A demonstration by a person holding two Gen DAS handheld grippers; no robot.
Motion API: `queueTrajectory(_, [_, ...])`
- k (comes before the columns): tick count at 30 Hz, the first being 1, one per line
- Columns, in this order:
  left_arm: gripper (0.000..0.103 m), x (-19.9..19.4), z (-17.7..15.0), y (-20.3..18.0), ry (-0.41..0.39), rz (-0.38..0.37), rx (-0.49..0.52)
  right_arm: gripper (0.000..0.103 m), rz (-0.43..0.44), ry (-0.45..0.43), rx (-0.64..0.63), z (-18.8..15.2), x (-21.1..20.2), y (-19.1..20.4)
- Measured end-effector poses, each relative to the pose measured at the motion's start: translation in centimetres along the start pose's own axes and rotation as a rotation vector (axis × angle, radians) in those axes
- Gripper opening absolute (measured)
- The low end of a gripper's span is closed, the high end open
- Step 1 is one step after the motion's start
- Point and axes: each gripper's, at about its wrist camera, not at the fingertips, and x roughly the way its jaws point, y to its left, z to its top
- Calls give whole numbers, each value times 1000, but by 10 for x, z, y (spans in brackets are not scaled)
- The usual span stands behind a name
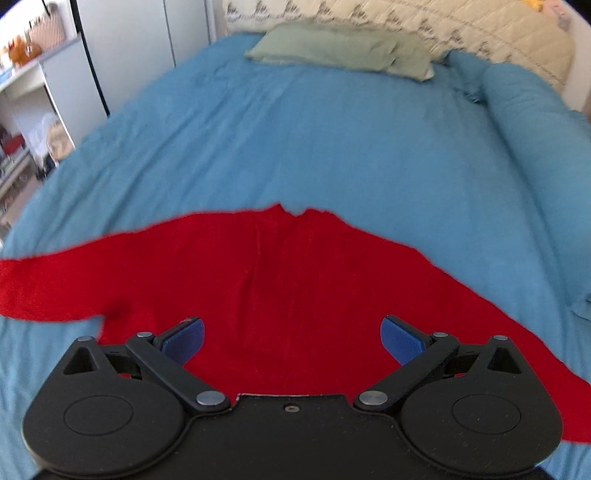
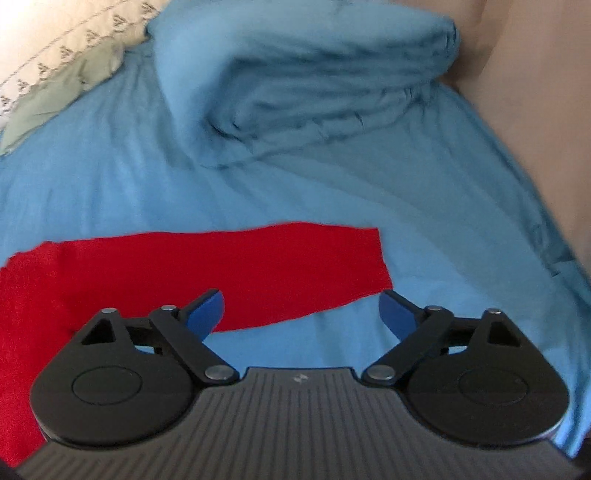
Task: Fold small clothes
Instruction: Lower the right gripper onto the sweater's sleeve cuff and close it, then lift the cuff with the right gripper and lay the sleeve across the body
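A small red long-sleeved top lies spread flat on the blue bedsheet, collar pointing away, sleeves stretched left and right. My left gripper is open and empty, hovering over the lower middle of the top's body. In the right wrist view the top's right sleeve lies across the sheet with its cuff toward the right. My right gripper is open and empty, its left finger over the sleeve's lower edge, its right finger over bare sheet.
A green pillow and a quilted headboard cover are at the far end of the bed. A bunched blue blanket lies along the right side by the wall. White shelves stand left of the bed.
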Motion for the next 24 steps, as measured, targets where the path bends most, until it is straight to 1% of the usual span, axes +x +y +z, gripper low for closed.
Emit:
queueTrajectory(4, [103, 52, -6, -2, 41, 23, -36, 93, -12, 37, 93, -13, 61, -21])
queueTrajectory(7, [103, 86, -10, -2, 62, 36, -35, 90, -26, 46, 189, -22, 90, -38])
queueTrajectory(9, [103, 105, -11, -3, 69, 49, -20, 85, -27, 49, 240, -27, 104, -47])
queueTrajectory(10, [103, 114, -11, -3, 71, 56, -15, 80, -28, 50, 260, -29, 108, -51])
queueTrajectory(11, [103, 121, -10, -2, 72, 60, -12, 79, -25, 45, 282, -30, 113, -54])
queueTrajectory(12, [103, 130, -12, -3, 72, 63, -9, 79, -15, 32, 298, -31, 116, -56])
queueTrajectory(15, [103, 147, -8, -2, 63, 75, -8, 72, 2, -20, 322, -27, 120, -58])
queueTrajectory(16, [103, 151, -6, -1, 58, 82, -11, 66, 5, -40, 323, -25, 120, -58])
queueTrajectory(17, [103, 158, -3, 0, 55, 88, -20, 56, 7, -54, 325, -23, 118, -58])
queueTrajectory(18, [103, 163, -1, 1, 53, 90, -27, 48, 10, -68, 323, -21, 118, -57])
queueTrajectory(19, [103, 168, 2, 2, 54, 93, -33, 34, 11, -77, 316, -19, 117, -55])
queueTrajectory(20, [103, 174, 4, 3, 55, 95, -35, 29, 11, -83, 310, -16, 117, -52])
queueTrajectory(22, [103, 183, 6, 2, 60, 104, -26, 25, 9, -108, 294, -8, 115, -44])
queueTrajectory(24, [103, 191, 7, 1, 67, 116, -16, 24, 25, -140, 278, 2, 107, -32])
